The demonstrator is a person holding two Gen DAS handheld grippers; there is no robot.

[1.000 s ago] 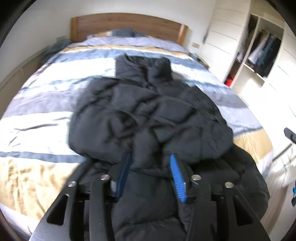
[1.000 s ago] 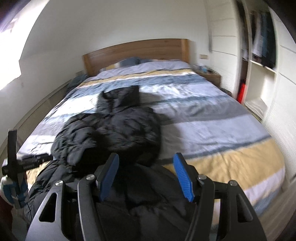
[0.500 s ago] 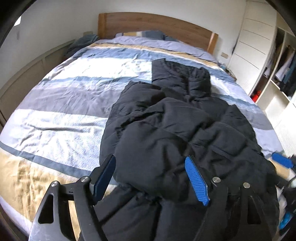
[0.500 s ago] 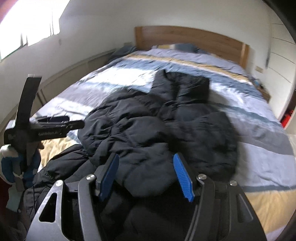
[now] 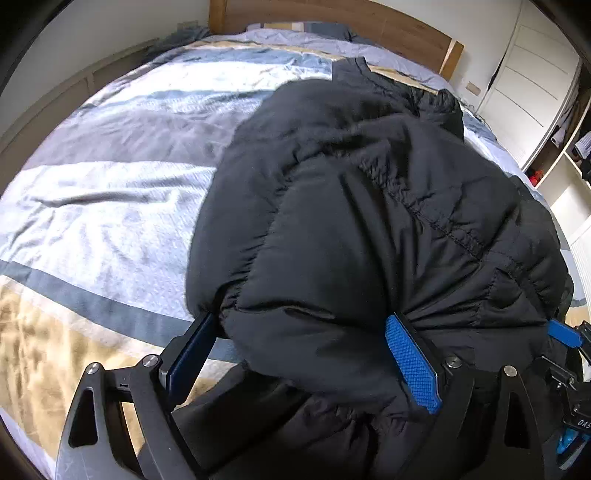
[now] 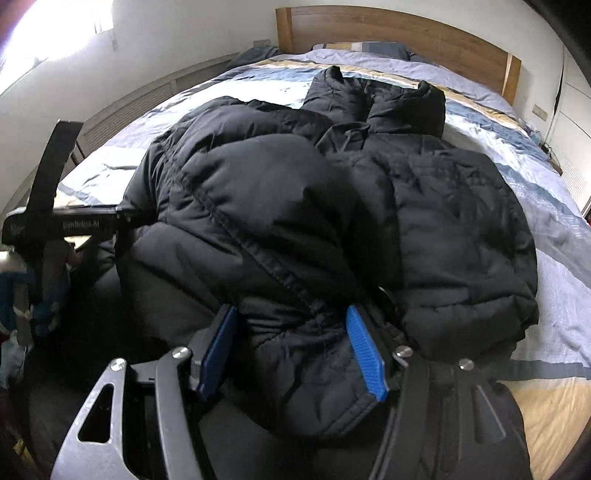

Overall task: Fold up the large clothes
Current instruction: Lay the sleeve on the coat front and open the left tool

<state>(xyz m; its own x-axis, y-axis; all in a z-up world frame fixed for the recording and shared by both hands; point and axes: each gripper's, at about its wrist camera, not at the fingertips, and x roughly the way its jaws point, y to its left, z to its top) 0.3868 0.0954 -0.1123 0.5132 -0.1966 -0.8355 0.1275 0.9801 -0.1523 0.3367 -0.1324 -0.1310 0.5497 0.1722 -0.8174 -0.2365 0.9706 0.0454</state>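
A black puffer jacket (image 5: 369, 206) lies in a bulky folded heap on the striped bed, hood towards the headboard; it also fills the right wrist view (image 6: 314, 221). My left gripper (image 5: 303, 354) is open, its blue pads either side of a thick roll of jacket at the heap's near left edge. My right gripper (image 6: 291, 347) is open, pads either side of a quilted fold at the near edge. The left gripper's body shows in the right wrist view (image 6: 66, 221), and the right gripper's tip shows in the left wrist view (image 5: 563, 334).
The bed (image 5: 110, 206) has a blue, white and tan striped cover and a wooden headboard (image 6: 399, 33). A low wall panel (image 6: 147, 99) runs along the left side. White wardrobes with open shelves (image 5: 546, 110) stand to the right.
Both grippers have moved forward and down onto the jacket's near edge. The fabric that lay ahead of the pads now bulges between them.
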